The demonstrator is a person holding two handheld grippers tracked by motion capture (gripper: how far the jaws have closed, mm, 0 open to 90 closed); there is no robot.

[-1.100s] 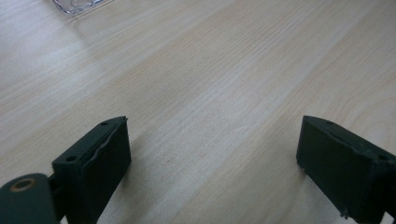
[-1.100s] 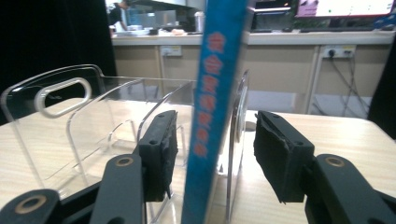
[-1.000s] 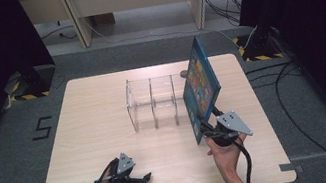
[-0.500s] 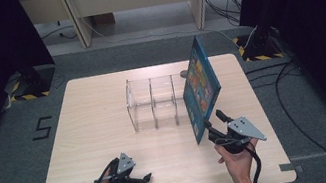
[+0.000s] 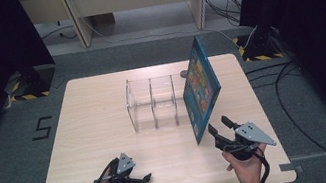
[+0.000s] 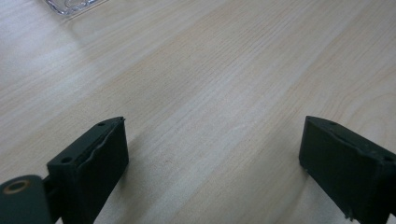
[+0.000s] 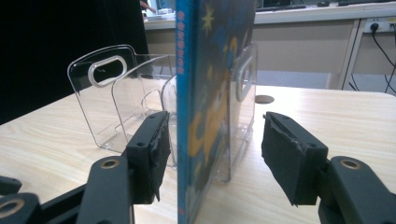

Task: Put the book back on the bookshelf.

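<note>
Grey carpet, dark curtains and cabled furniture legs surround a pale wooden desk [image 5: 107, 132]. On it stands a clear rack [image 5: 153, 102] of 3 slots, with a blue book [image 5: 201, 90] propped upright at its right end, tilted slightly and resting against the rack's end wall. In the right gripper view the book's spine [image 7: 184, 116] is seen edge-on between the 2 jaws of the right claw [image 7: 212, 140], and a gap is visible on each side, so neither pad presses on it. Those jaws have just been opening, with the book between them but not gripped. The left claw [image 5: 138, 181] lies low near the front edge of the desk, well apart from rack and book; its jaws stand wide with only bare wood between them.

The step in hand is judged to be the release of the book after it was stood at the rack. Whether the book sits inside the end slot or just outside the end wall cannot be told for certain. For the next move, the right claw would need to be drawn straight back along the spine's line, so that neither pad brushes the cover and the book is not tipped away from the rack.
</note>
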